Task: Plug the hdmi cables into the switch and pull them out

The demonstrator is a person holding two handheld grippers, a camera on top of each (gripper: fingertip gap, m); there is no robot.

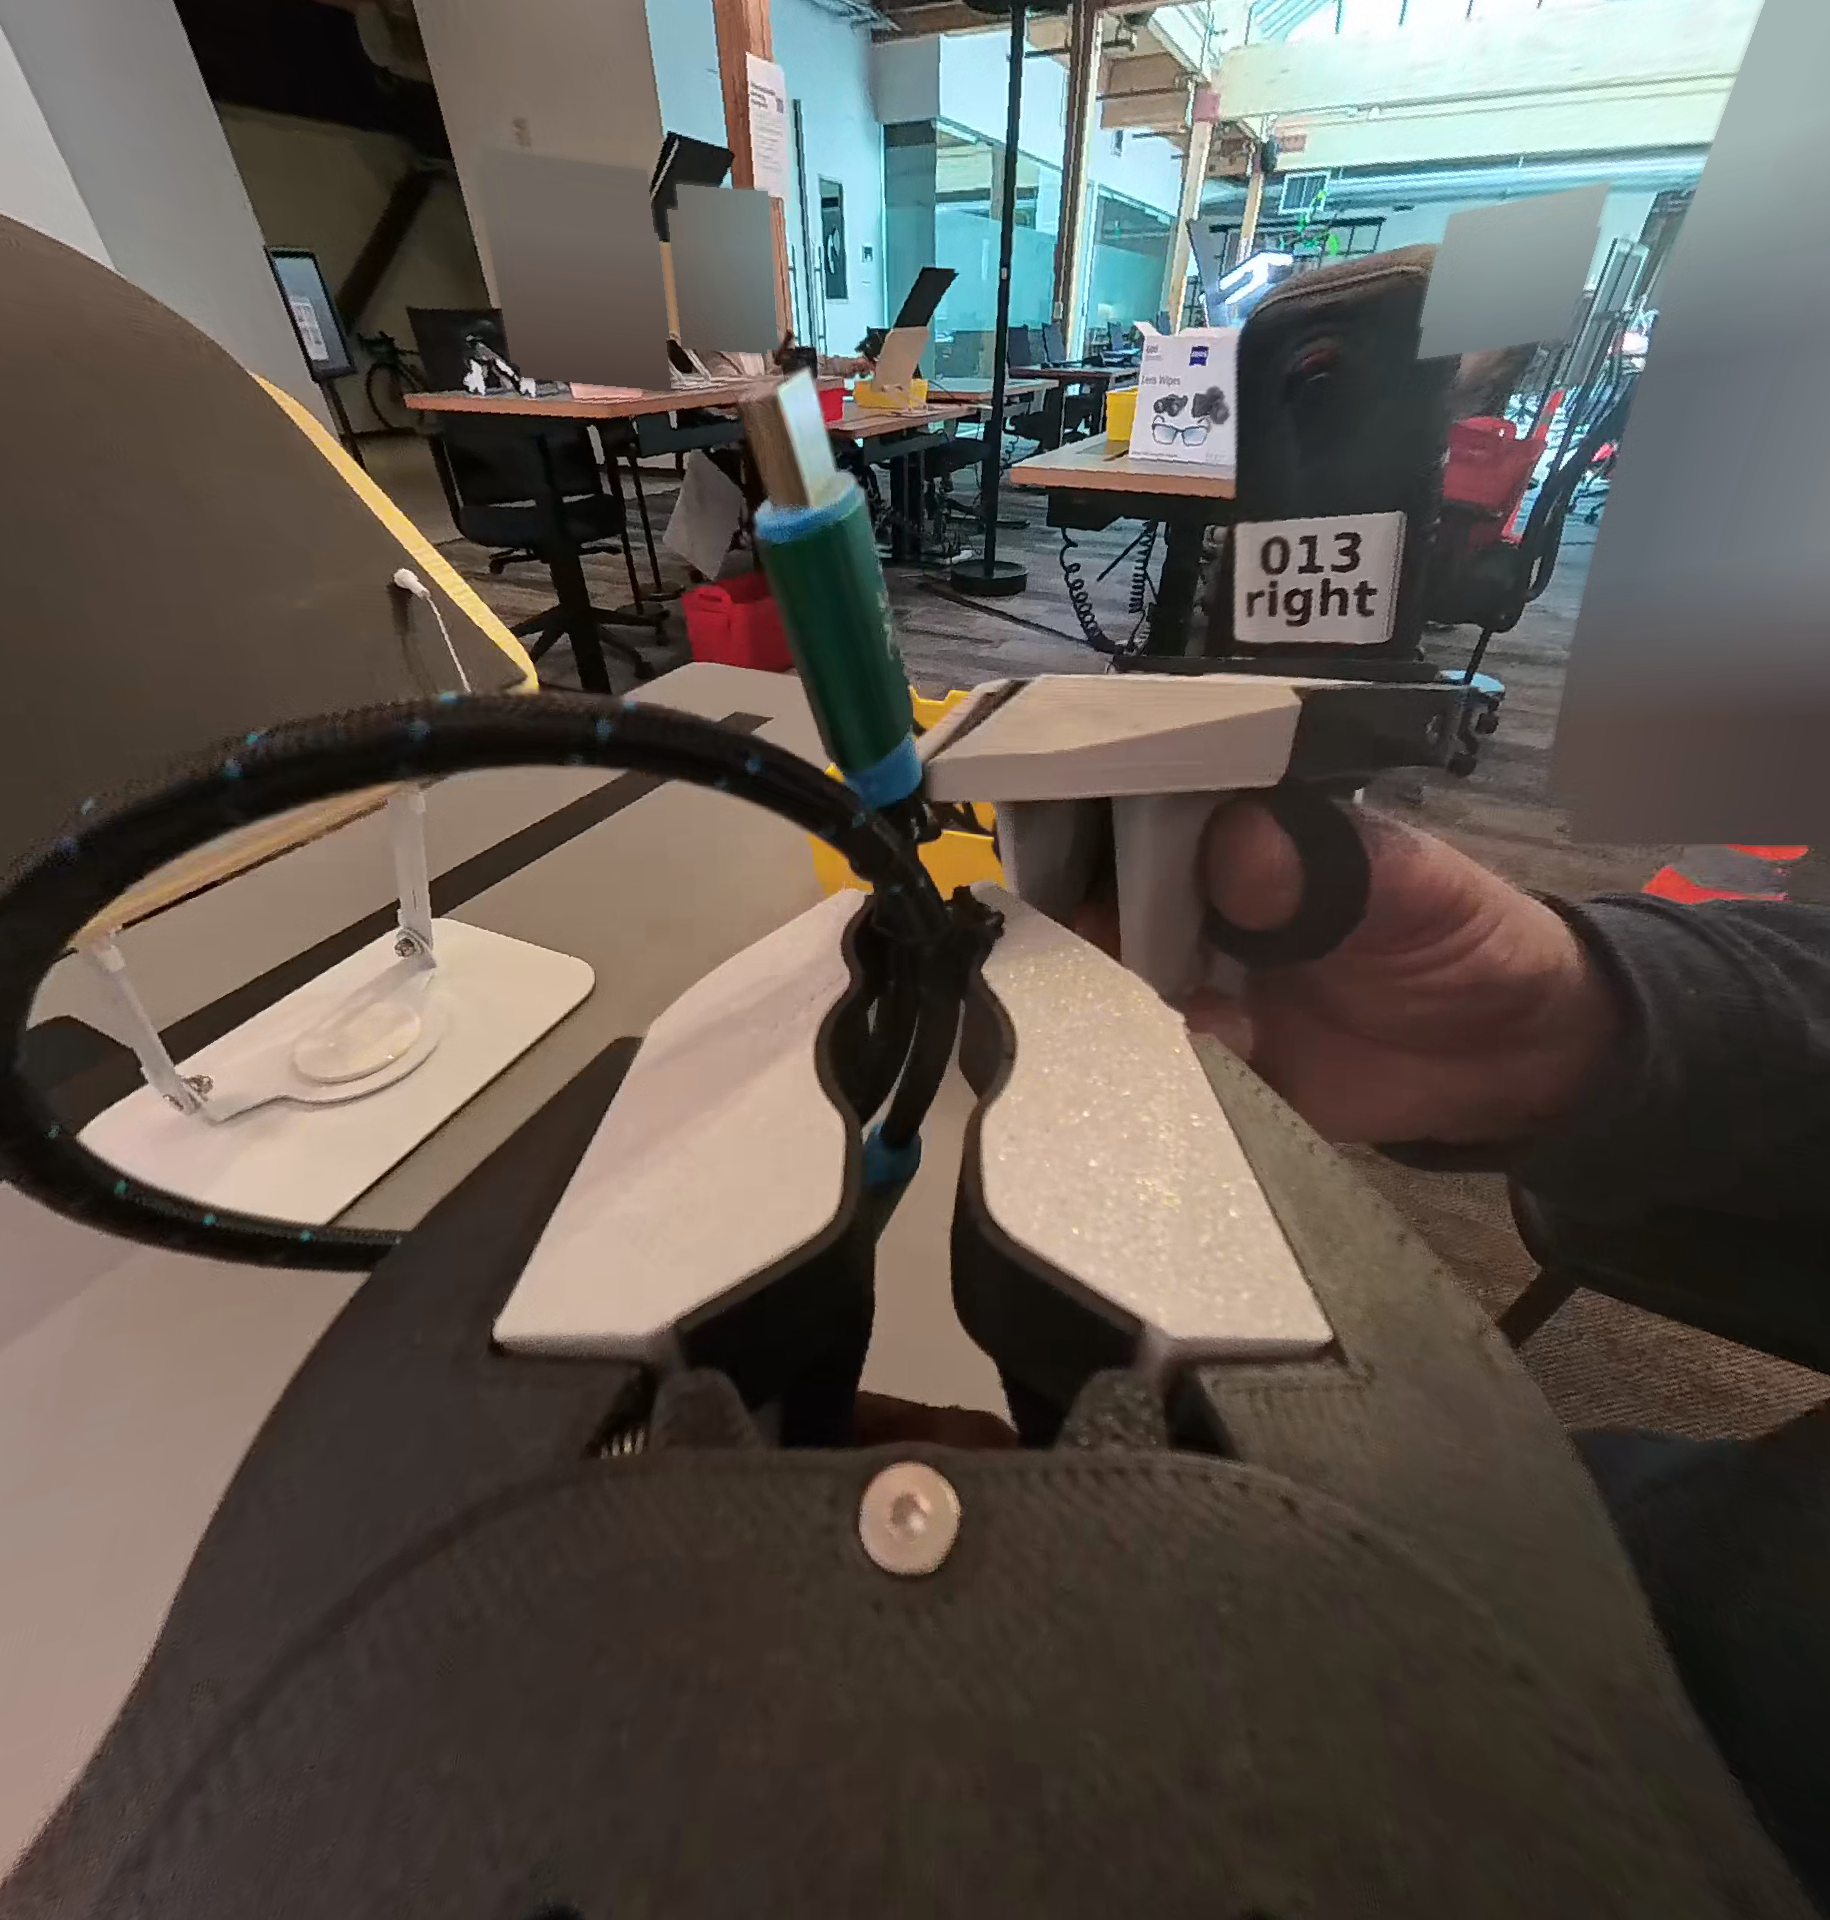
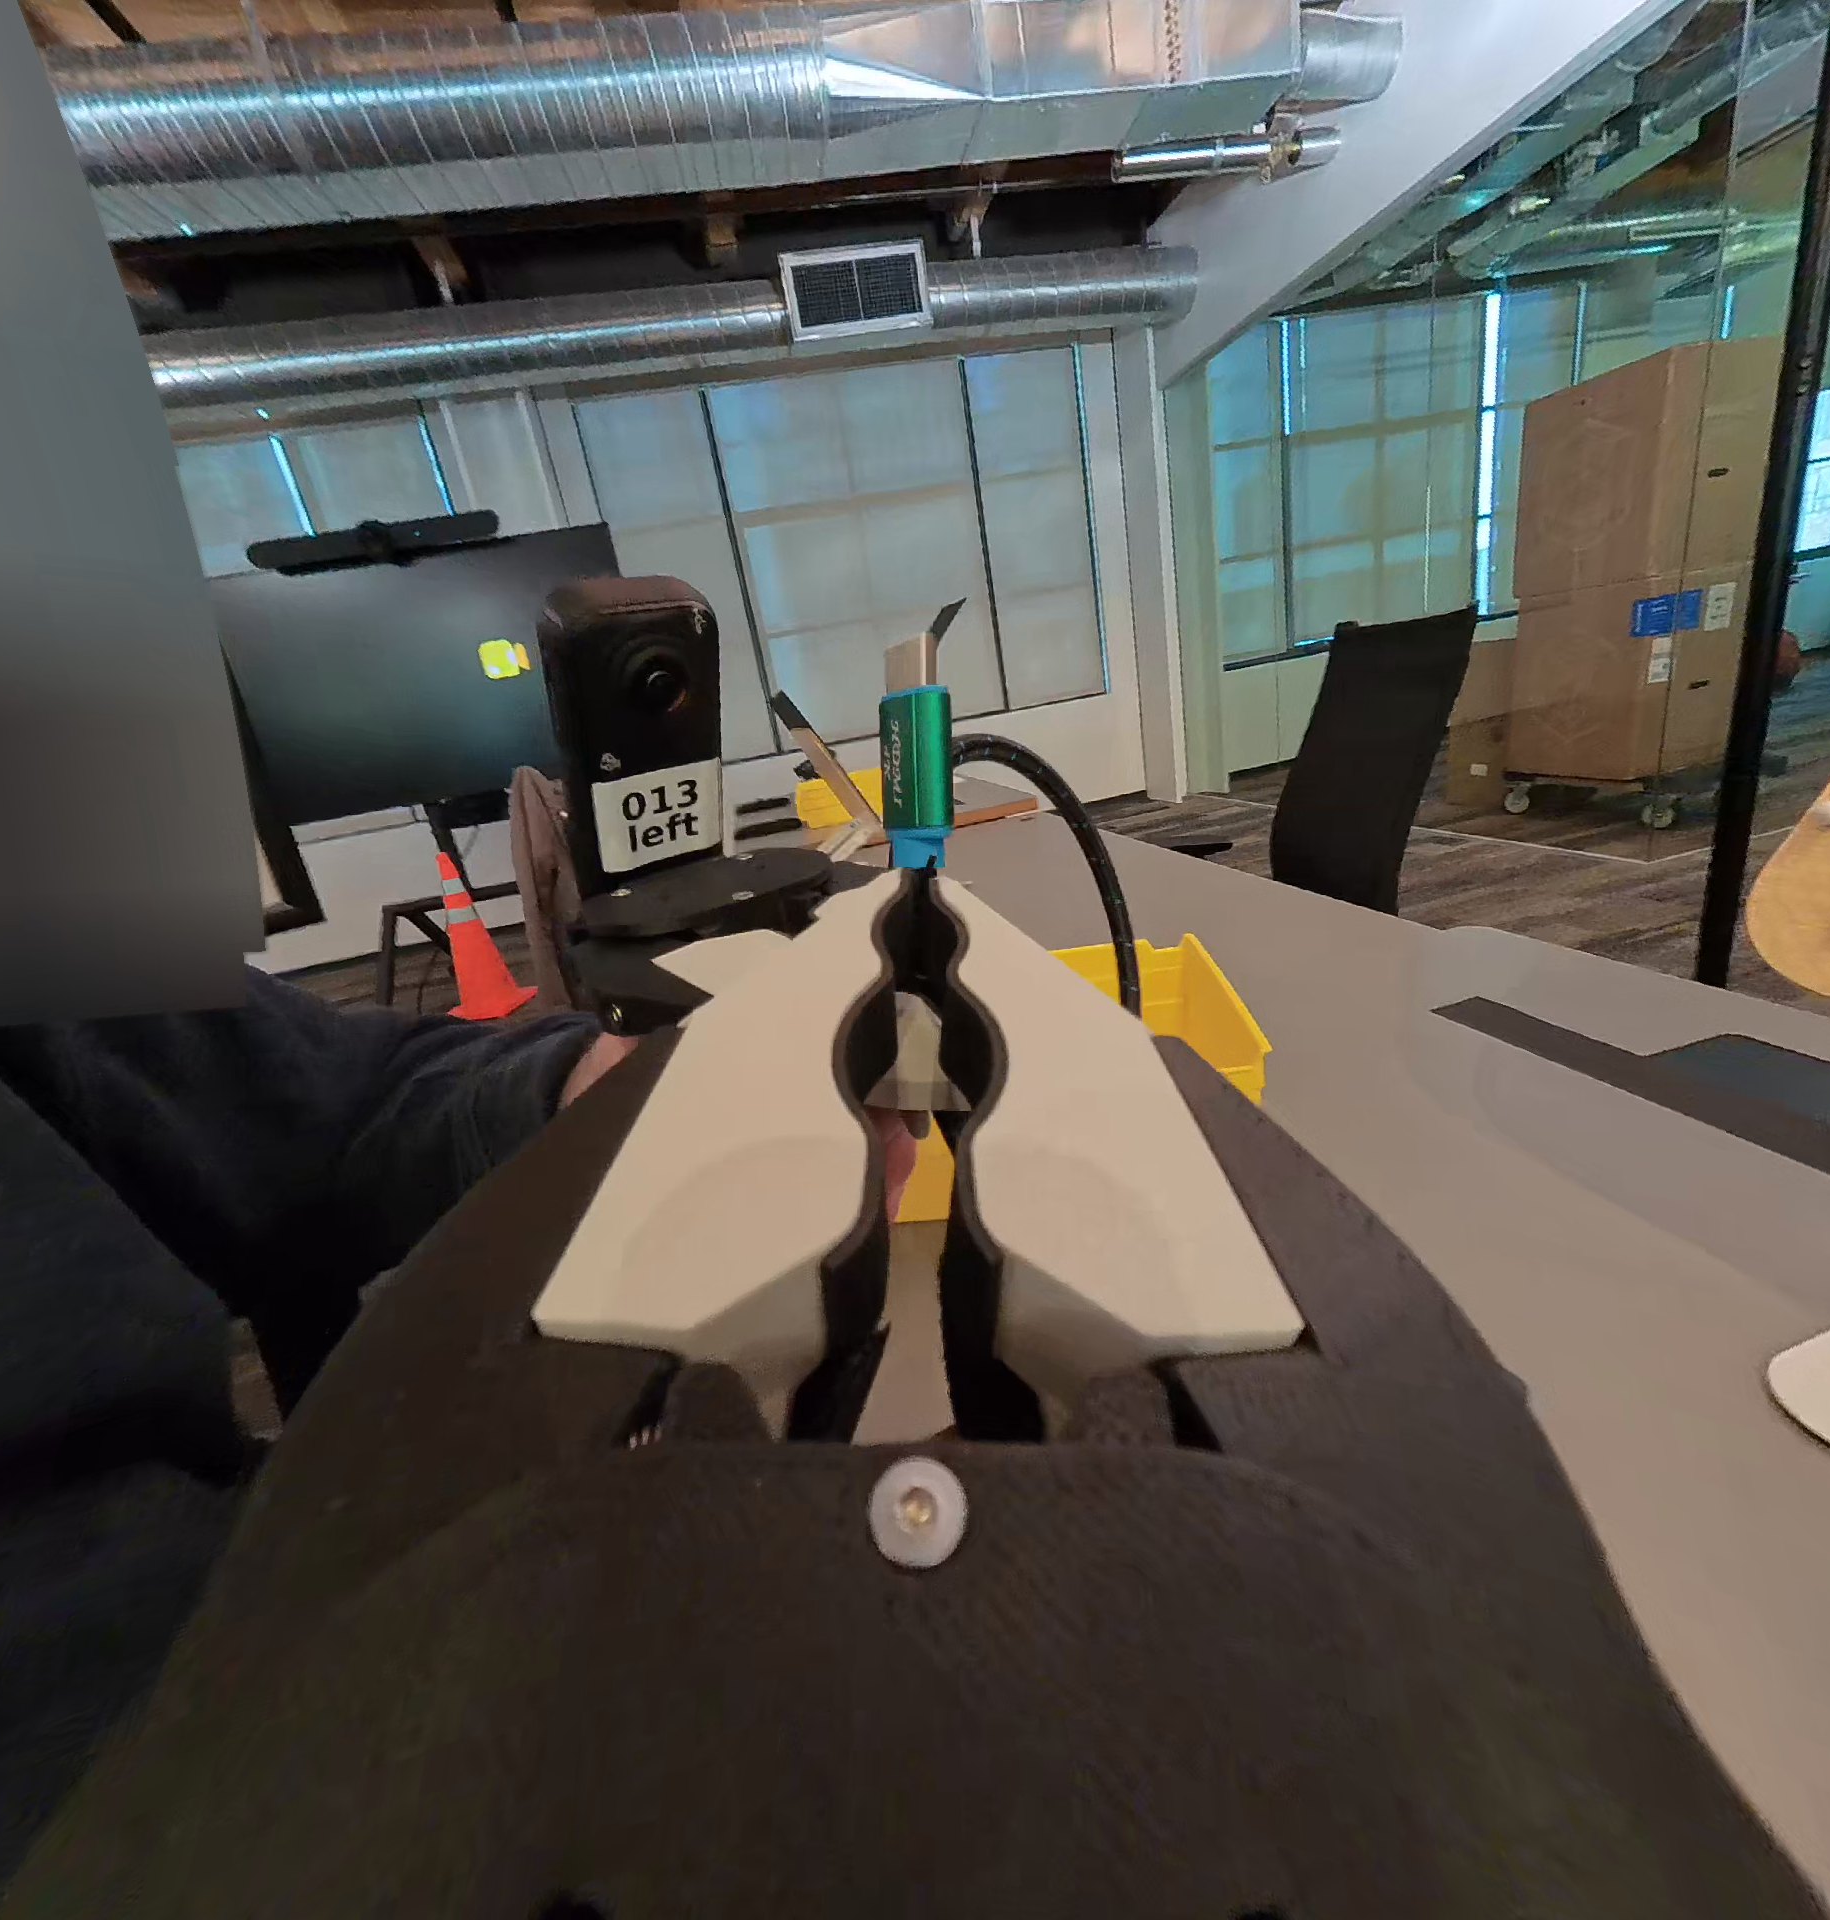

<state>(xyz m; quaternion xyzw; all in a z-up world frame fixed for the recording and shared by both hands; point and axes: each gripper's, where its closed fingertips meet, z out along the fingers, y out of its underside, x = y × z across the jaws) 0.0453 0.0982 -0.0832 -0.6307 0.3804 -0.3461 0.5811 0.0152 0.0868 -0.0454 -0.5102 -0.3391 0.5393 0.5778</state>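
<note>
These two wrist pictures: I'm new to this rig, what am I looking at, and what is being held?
There is no robot arm. A person holds a hand-held gripper in each hand, and each gripper carries a camera looking forward along its two white fingers.

In the left wrist view, the left gripper is shut on a black braided cable, which loops round to the left. Its green plug points up, metal tip free. The right gripper reaches in from the right and pinches the cable just under the plug; a hand holds its handle.

The right wrist view shows the same plug above the right gripper's closed tips.

On the grey table sits a yellow bin. No switch is in view.
</note>
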